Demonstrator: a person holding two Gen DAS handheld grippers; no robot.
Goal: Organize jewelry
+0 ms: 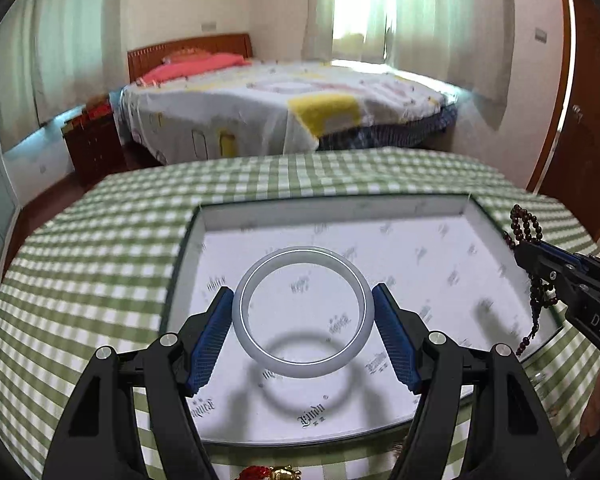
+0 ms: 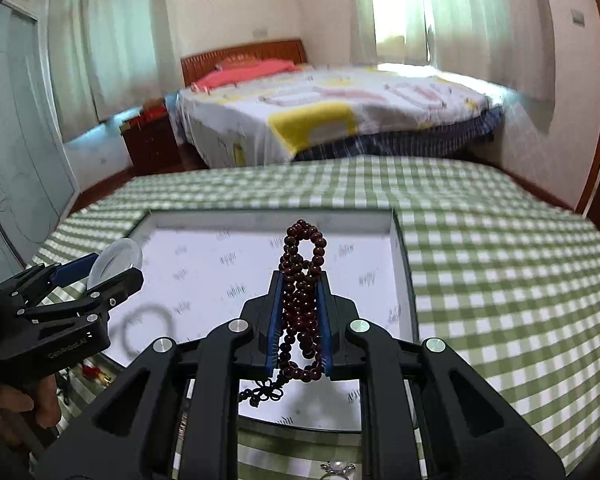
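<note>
Pale jade-like bangle (image 1: 303,312) clamped across its width by left gripper (image 1: 303,334), mid-frame over open white box (image 1: 440,240); dark red bead string (image 2: 302,300) pinched in shut right gripper (image 2: 300,320), lower centre, likely both poised for laying inside.

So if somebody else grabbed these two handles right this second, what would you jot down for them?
Left gripper: clamped across a pale bangle, held in the air above the open box; its shadow falls on the box's printed white floor.
Right gripper: shut on a bunched dark red bead string, loops sticking up above the pads and a tail hanging below, also over the box.
Done: both pieces picked up and carried over the box on the green checked cloth.
Left: lower and release each piece inside. A few small ornaments at the near edge of the cloth seem to be waiting, too blurred to name.
</note>
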